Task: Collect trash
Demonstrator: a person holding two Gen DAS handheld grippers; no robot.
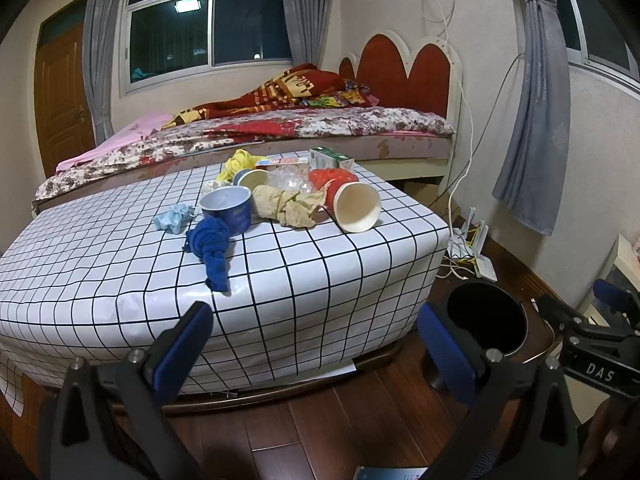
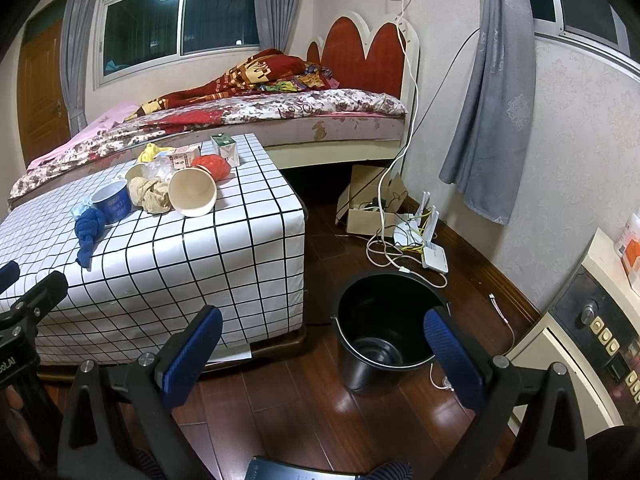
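A heap of trash lies on the checked table (image 1: pixel 120 280): a tipped red paper cup (image 1: pixel 354 200), crumpled brown paper (image 1: pixel 288 204), a blue bowl (image 1: pixel 228 208), a knotted blue cloth (image 1: pixel 212 248), a pale blue wad (image 1: pixel 174 218), clear plastic (image 1: pixel 288 180), a yellow rag (image 1: pixel 240 162) and a green carton (image 1: pixel 330 158). A black bucket (image 2: pixel 384 328) stands on the floor right of the table (image 2: pixel 180 264). My left gripper (image 1: pixel 316 344) is open and empty before the table's near edge. My right gripper (image 2: pixel 324 344) is open and empty, close to the bucket.
A bed (image 1: pixel 280 128) stands behind the table. Routers and cables (image 2: pixel 420 240) and a cardboard box (image 2: pixel 368 200) lie on the wooden floor by the wall. A cabinet with a dial panel (image 2: pixel 592 328) stands at the right. Grey curtains (image 2: pixel 492 100) hang nearby.
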